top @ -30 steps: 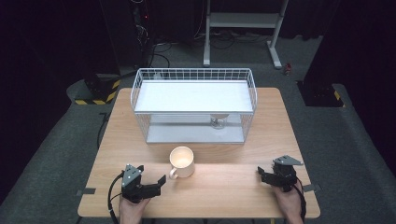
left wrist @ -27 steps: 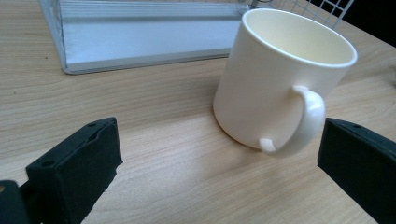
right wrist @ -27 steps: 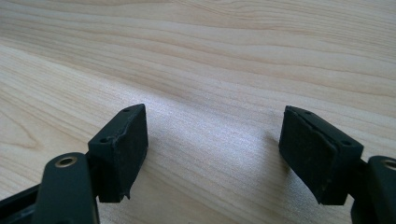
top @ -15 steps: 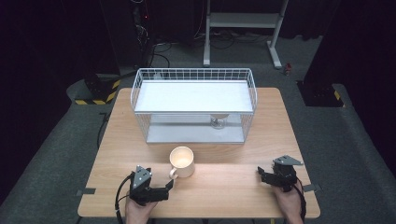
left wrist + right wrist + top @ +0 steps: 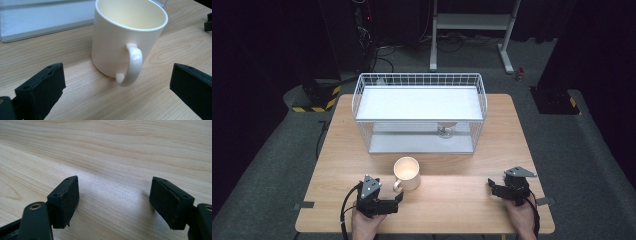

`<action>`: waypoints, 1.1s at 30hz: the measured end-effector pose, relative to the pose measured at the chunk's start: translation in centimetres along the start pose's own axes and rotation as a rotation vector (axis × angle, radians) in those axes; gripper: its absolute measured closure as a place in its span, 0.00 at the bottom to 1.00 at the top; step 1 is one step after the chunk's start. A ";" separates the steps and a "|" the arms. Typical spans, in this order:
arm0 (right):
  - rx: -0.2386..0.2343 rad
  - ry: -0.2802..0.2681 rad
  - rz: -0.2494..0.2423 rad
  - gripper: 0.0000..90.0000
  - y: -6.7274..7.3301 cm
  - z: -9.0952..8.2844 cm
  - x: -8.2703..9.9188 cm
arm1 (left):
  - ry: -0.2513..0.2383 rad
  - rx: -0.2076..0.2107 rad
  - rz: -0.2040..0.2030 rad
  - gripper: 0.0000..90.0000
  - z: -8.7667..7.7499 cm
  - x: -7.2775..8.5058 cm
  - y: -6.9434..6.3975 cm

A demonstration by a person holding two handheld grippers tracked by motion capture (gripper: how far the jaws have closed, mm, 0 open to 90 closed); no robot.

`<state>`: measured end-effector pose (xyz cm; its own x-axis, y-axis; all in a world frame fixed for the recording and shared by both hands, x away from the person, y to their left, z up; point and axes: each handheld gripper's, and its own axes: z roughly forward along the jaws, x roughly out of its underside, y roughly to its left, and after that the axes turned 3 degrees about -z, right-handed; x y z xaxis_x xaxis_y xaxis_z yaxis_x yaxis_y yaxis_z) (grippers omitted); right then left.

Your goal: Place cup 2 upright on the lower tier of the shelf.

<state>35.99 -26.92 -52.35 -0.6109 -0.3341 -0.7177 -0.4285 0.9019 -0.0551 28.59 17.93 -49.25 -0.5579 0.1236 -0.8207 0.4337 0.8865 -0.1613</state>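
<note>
— What's the mug [image 5: 127, 37] like?
— Glossy cream cylinder, upright before the wire basket [image 5: 419, 112] on the wood-grain tabletop [image 5: 452, 200], loop handle facing my left gripper [image 5: 398, 199] (jaws wide, empty).
— Right gripper [image 5: 490, 186]?
— Wide too.

Your mug [image 5: 125, 40] looked like glazed ceramic: cream, smooth, glossy, with a bright highlight along the handle [image 5: 131, 65]. The table [image 5: 452, 205] was light wood or wood-look laminate, fine grain, a satin sheen under the light. The pads [image 5: 42, 87] on your left gripper [image 5: 117, 92] were matt black, rubbery, with small holes moulded in. The pads [image 5: 165, 200] on your right gripper [image 5: 113, 202] looked the same, slightly worn at the edges, on black plastic arms with a brass-coloured rivet [image 5: 35, 206]. The basket [image 5: 419, 112] was white-coated wire, with a flat matt white shelf [image 5: 417, 102] on it. The floor [image 5: 272, 165] looked like grey carpet, rough.
</note>
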 end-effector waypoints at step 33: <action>0.000 0.000 0.001 0.27 0.0 0.0 0.0 | 0.062 -0.022 0.074 0.01 4.3 -2.2 -1.5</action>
<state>35.96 -26.91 -52.35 -0.6114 -0.3333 -0.7177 -0.4277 0.9023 -0.0546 32.16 14.41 -49.58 -0.5678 0.2159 -0.7943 0.4599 0.8836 -0.0886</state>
